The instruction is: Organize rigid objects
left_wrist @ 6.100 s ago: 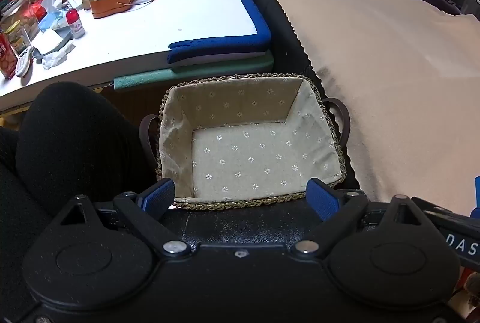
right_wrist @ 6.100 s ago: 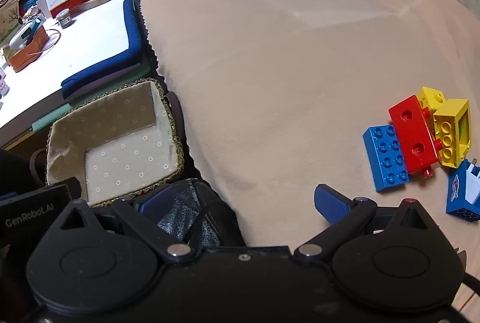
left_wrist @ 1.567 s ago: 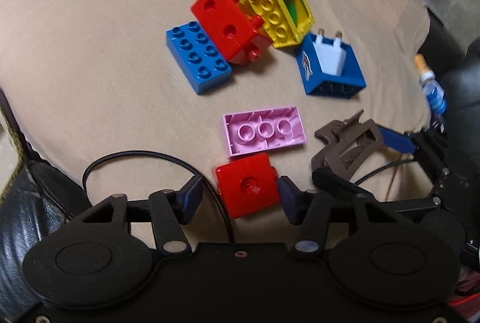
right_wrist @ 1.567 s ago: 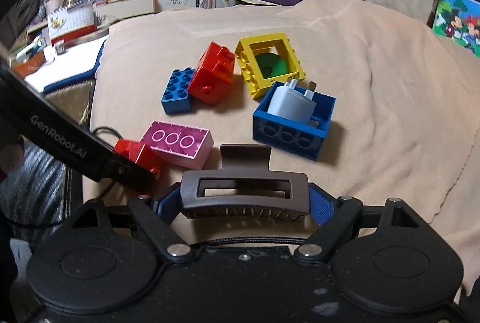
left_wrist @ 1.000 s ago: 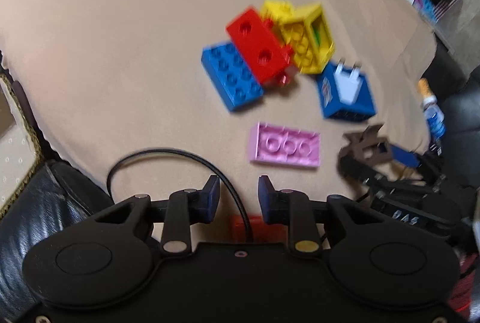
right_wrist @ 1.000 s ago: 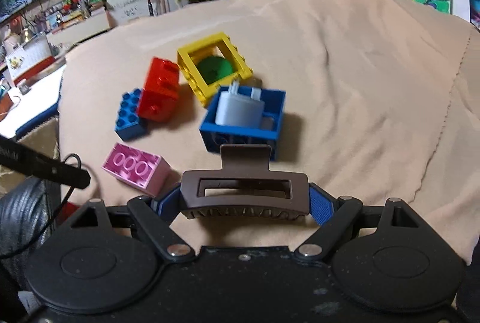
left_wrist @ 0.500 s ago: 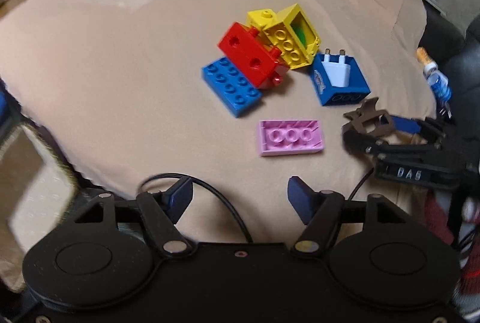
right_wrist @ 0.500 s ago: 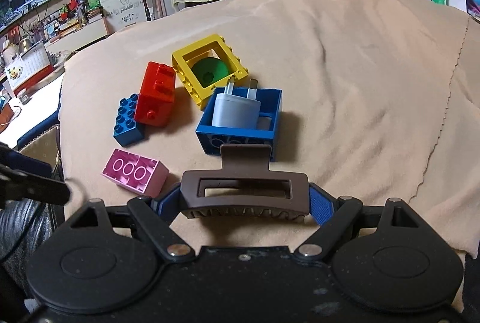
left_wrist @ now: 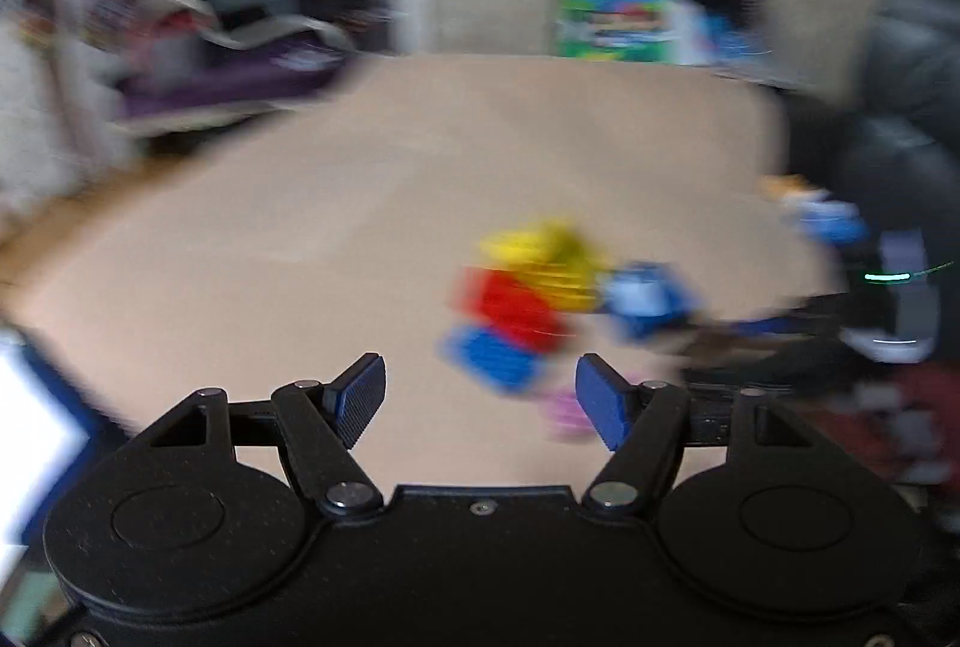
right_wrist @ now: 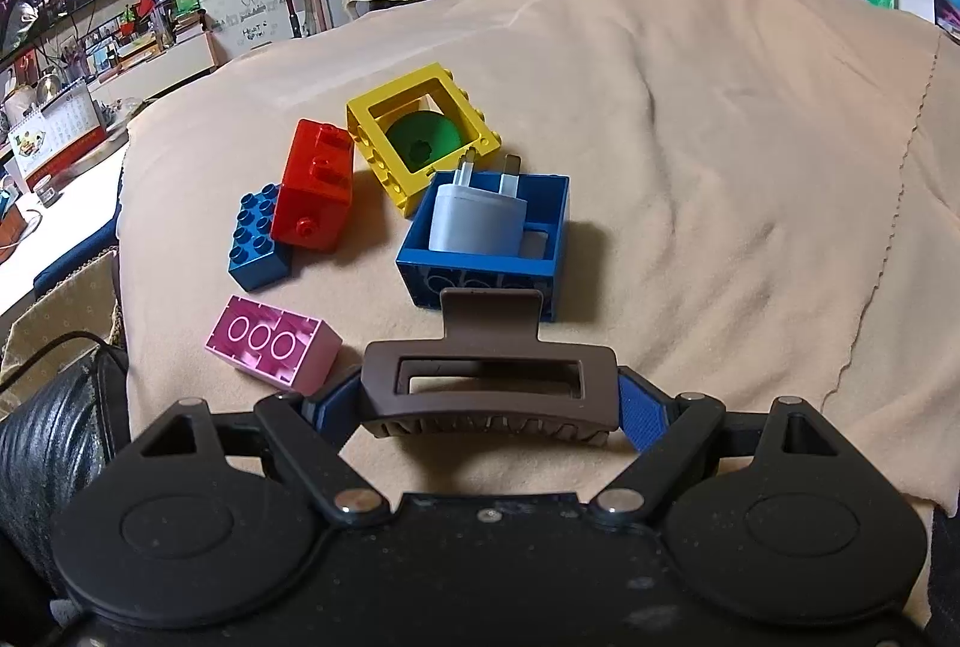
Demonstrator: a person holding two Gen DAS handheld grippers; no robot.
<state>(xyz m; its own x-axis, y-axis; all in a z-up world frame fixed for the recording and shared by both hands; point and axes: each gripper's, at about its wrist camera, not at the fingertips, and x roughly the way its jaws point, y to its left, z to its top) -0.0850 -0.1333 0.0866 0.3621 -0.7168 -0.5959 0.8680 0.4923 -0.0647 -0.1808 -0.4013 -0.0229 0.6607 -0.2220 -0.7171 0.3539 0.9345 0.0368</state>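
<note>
left tongs (left_wrist: 480,395): apart and empty; a moment ago they were pinched together over a small red brick, and that brick is in neither view now, so where it went cannot be told.
left view: smeared with motion, now looking across the beige blanket (left_wrist: 300,227) instead of down at the near edge.
right tongs (right_wrist: 489,401): clamped on the brown hair clip (right_wrist: 489,377), unchanged over the last second.
bricks left: pink brick (right_wrist: 273,341), blue brick (right_wrist: 258,242), red brick (right_wrist: 315,185), yellow frame (right_wrist: 420,137) and blue box (right_wrist: 486,251) holding a white charger (right_wrist: 477,218), all on the blanket.
task: judged early; most pieces are not yet sorted, and the clip awaits placing.
</note>
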